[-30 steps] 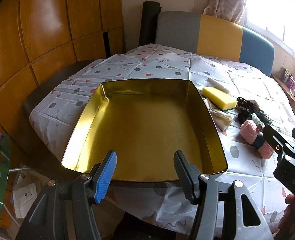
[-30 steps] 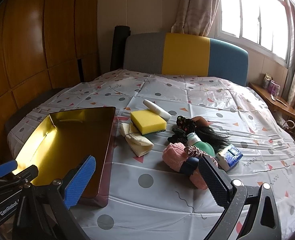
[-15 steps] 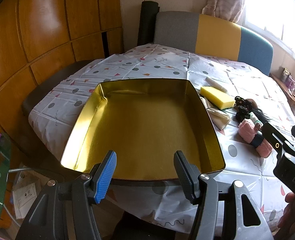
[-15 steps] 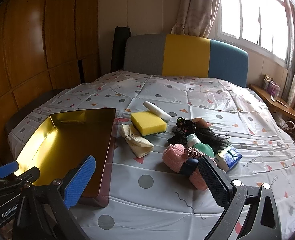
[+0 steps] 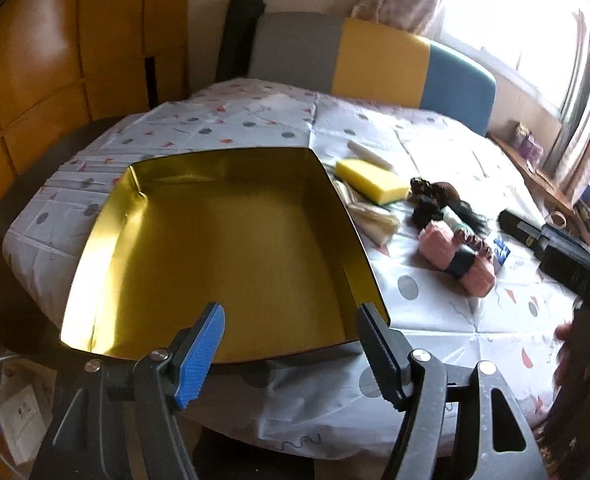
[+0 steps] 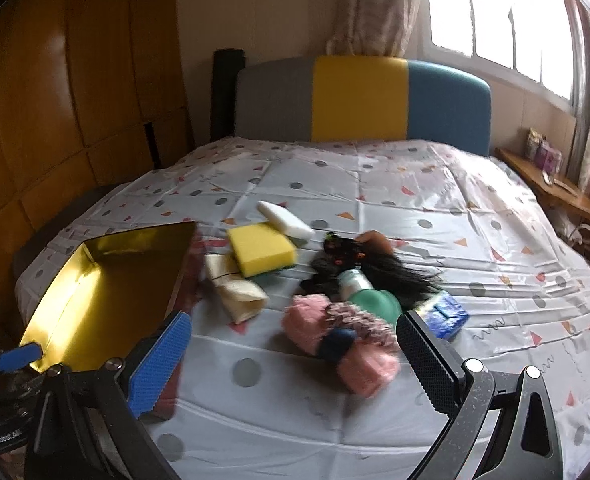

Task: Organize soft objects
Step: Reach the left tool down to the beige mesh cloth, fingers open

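Note:
A gold tray (image 5: 107, 220) (image 6: 71, 280) lies empty on the patterned tablecloth. To its right lie a yellow sponge (image 5: 371, 180) (image 6: 261, 248), a cream cloth (image 6: 237, 290), a white bar (image 6: 285, 220), a black wig (image 6: 375, 264), a green bottle (image 6: 369, 292), a scrunchie (image 6: 359, 320) and a pink yarn roll with a dark band (image 5: 455, 258) (image 6: 335, 340). My left gripper (image 5: 289, 344) is open and empty at the tray's near edge. My right gripper (image 6: 295, 356) is open and empty, just short of the pink yarn roll.
A blue packet (image 6: 443, 316) lies right of the yarn. A grey, yellow and blue headboard (image 6: 359, 100) stands behind the table. Wooden panels (image 5: 55, 60) line the left wall. A shelf (image 6: 555, 188) runs under the window at right.
Both views have shifted and blurred. My right gripper has moved forward and right toward the pink yarn roll. My left gripper has turned a little to the right. Both stay open.

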Demonstrator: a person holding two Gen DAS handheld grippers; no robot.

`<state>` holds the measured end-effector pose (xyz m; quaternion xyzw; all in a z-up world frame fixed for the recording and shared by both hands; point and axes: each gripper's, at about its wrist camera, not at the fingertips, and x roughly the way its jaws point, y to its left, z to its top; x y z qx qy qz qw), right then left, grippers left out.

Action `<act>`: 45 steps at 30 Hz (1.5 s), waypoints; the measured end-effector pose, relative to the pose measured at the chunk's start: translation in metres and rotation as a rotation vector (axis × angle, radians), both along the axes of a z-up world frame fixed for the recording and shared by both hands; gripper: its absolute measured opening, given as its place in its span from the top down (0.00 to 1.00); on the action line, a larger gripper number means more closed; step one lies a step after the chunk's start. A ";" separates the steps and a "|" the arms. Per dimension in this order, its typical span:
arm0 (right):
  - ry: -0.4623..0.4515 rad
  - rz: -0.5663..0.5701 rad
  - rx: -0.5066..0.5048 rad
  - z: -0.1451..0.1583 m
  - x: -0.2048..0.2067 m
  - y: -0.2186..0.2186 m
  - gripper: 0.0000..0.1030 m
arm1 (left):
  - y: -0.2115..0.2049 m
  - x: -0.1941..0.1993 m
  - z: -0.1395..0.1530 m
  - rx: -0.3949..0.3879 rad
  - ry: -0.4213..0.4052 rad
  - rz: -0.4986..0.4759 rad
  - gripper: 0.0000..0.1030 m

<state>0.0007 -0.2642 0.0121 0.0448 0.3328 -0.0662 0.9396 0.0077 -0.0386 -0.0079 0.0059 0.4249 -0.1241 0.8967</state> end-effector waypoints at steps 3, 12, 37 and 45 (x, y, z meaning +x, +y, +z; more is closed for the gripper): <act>0.015 -0.047 0.023 0.001 0.005 -0.039 0.00 | -0.009 0.008 -0.003 0.017 0.029 -0.033 0.33; 0.030 -0.180 0.044 -0.021 0.007 -0.134 0.00 | -0.031 0.033 0.018 -0.122 0.095 -0.177 0.34; -0.019 -0.252 0.317 -0.022 -0.004 -0.181 0.00 | -0.147 0.178 -0.056 -0.182 0.567 0.014 0.33; -0.028 -0.263 0.387 -0.023 -0.007 -0.190 0.00 | -0.176 0.189 -0.068 0.020 0.508 0.029 0.32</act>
